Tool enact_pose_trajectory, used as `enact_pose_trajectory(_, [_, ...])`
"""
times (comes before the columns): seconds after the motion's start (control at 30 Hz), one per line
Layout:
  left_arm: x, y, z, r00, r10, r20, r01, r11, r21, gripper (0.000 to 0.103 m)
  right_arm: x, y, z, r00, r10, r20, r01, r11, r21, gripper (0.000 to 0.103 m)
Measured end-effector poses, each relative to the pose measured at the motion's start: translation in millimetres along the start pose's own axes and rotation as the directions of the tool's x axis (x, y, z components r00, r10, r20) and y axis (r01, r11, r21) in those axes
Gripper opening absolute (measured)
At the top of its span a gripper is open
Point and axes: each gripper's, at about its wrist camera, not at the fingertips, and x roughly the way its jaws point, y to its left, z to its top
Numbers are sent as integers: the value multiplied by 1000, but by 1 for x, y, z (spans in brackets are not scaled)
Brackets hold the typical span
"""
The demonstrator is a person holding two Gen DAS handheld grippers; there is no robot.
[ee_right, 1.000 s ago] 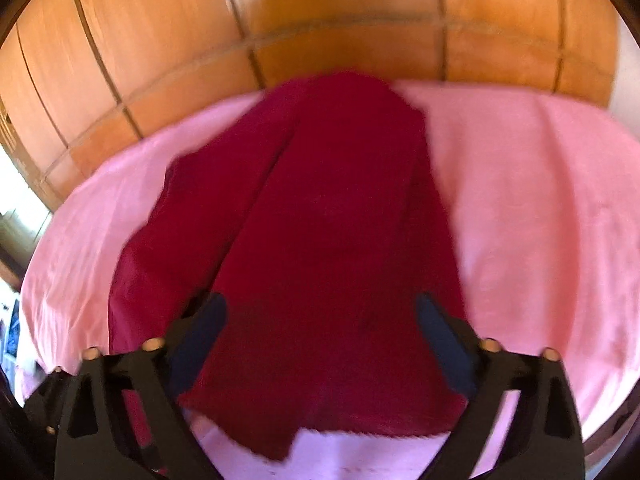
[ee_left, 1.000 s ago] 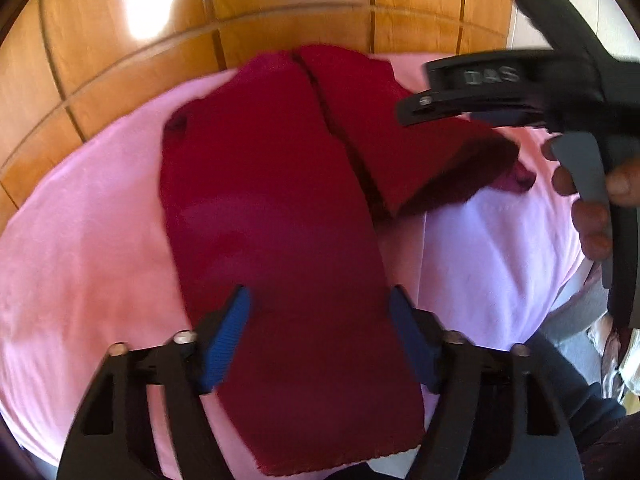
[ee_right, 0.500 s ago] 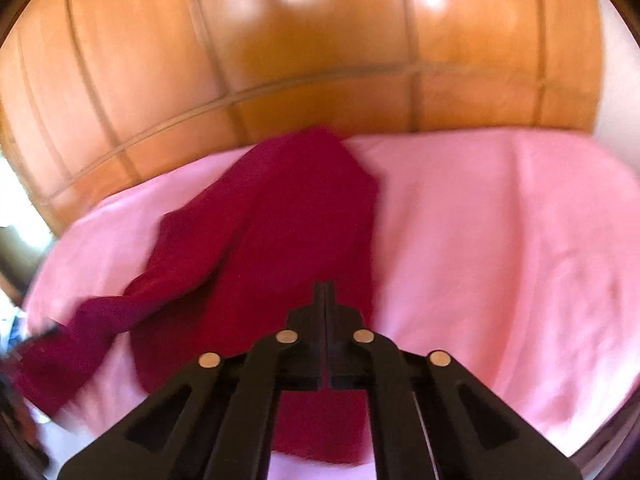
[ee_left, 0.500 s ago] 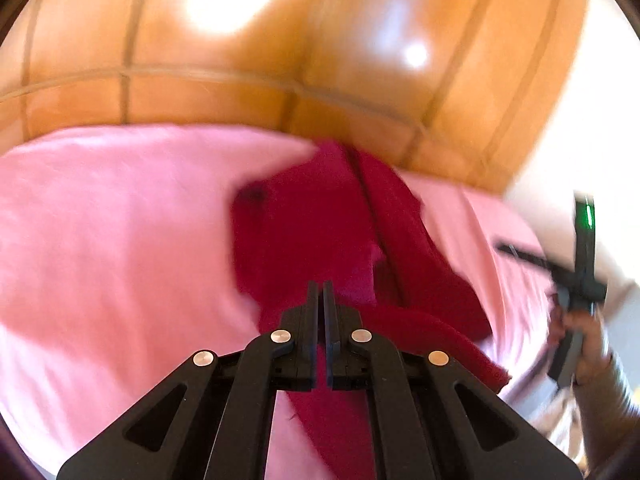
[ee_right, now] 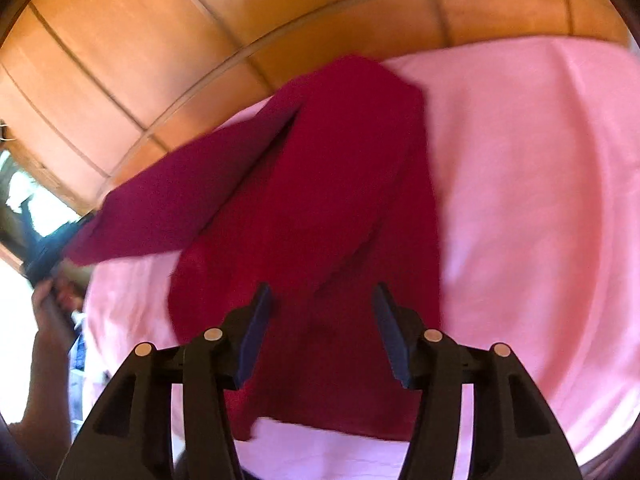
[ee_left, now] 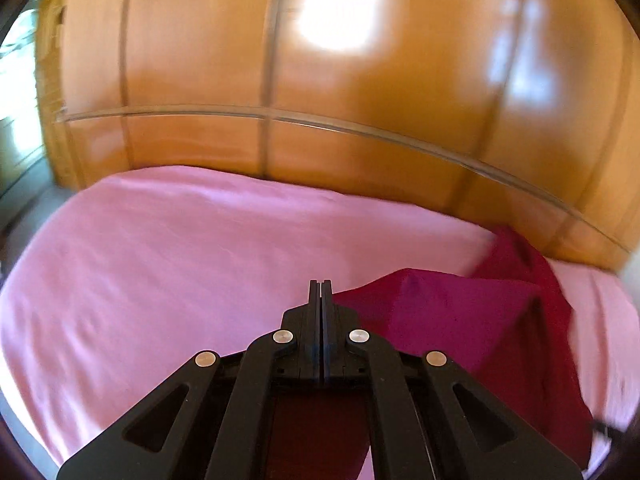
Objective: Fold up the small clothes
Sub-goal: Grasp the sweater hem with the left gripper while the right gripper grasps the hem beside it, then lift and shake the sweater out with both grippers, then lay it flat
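A dark red pair of small trousers [ee_right: 340, 180] lies on a pink sheet [ee_right: 520, 160]. One leg is lifted and stretched out to the left, where my left gripper [ee_right: 52, 252] holds its end. In the left wrist view that left gripper [ee_left: 320, 284] is shut, and the red cloth [ee_left: 460, 312] runs from under its jaws off to the right. My right gripper [ee_right: 322, 292] hovers over the other leg near the front edge. Its jaws are opening, with cloth below them and nothing pinched between the pads.
A glossy wooden wardrobe [ee_left: 360, 120] stands right behind the bed. The pink sheet [ee_left: 160, 260] spreads bare to the left of the trousers. A person's hand [ee_right: 44, 300] grips the left tool at the bed's left side, by a bright window.
My left gripper shut on one trouser leg and carried it up and away to the left. My right gripper shut on the other leg, then came apart again.
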Motion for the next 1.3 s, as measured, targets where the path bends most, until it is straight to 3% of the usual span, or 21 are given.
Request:
enact_pose_trajectory(0.13, [37,30,36,984,176,1,-176,983,-57,0,14,23,1,999,32,-31,-33,998,-50,49])
enact_pose_trajectory(0.17, [49,41,45,973,229,-13,-229,970,-86,0,16,27,0,999,11,-35,-14,996,-85,35])
enact_pose_trajectory(0.2, [53,47,50,968,250,-28,-251,963,-99,0,17,34,-1,999,-30,-32,26,992,-124,11])
enact_pose_trajectory(0.27, [57,56,50,968,247,-46,-251,957,-148,2,18,43,-4,995,-97,-10,93,977,-190,8])
enact_pose_trajectory(0.33, [53,55,44,977,211,-38,-215,964,-157,26,7,50,-3,991,-128,27,130,963,-234,8])
enact_pose_trajectory(0.37, [49,50,36,984,178,-17,-179,972,-155,53,-5,53,1,986,-152,68,165,951,-263,8])
enact_pose_trajectory(0.4, [45,45,27,989,146,1,-145,978,-148,67,-10,53,4,982,-167,89,185,944,-273,7])
enact_pose_trajectory(0.43, [41,40,19,994,108,17,-105,985,-136,67,-19,47,12,971,-205,127,233,929,-288,7])
enact_pose_trajectory(0.57, [38,10,-35,991,-112,-79,106,992,-73,67,-44,14,47,882,-393,261,459,843,-281,7])
enact_pose_trajectory(0.6, [41,3,-51,974,-189,-124,181,981,-72,67,-46,-1,60,832,-471,294,544,796,-266,7])
enact_pose_trajectory(0.67, [46,-8,-76,937,-294,-190,281,955,-91,67,-44,-31,82,772,-558,304,627,746,-224,7])
enact_pose_trajectory(0.73, [50,-23,-95,905,-356,-231,341,934,-101,67,-42,-69,106,720,-632,288,687,708,-164,7])
enact_pose_trajectory(0.83, [61,-33,-108,882,-393,-259,368,919,-141,67,-32,-109,134,660,-709,249,743,664,-81,7])
enact_pose_trajectory(0.87, [67,-36,-111,870,-414,-269,378,909,-174,67,-29,-120,143,652,-722,234,750,659,-57,9])
enact_pose_trajectory(0.93, [71,-41,-117,856,-439,-273,391,895,-215,67,-26,-136,152,643,-734,219,754,657,-11,32])
enact_pose_trajectory(0.97, [73,-45,-120,850,-452,-272,400,888,-226,67,-26,-136,152,641,-733,228,751,660,9,62])
enact_pose_trajectory(1.0, [76,-43,-118,848,-456,-272,403,886,-228,67,-30,-133,146,634,-733,246,753,658,18,73])
enact_pose_trajectory(1.07, [78,-52,-121,836,-476,-274,417,875,-246,67,-36,-122,131,650,-713,263,736,677,14,73])
enact_pose_trajectory(1.13, [83,-58,-126,826,-492,-274,426,864,-268,62,-43,-110,111,706,-656,266,679,734,6,73])
enact_pose_trajectory(1.2, [87,-73,-131,794,-534,-291,459,840,-289,49,-46,-87,78,816,-530,232,550,835,-28,73])
enact_pose_trajectory(1.3, [84,-85,-135,791,-536,-294,473,841,-262,48,-31,-66,29,938,-338,79,343,936,-71,72])
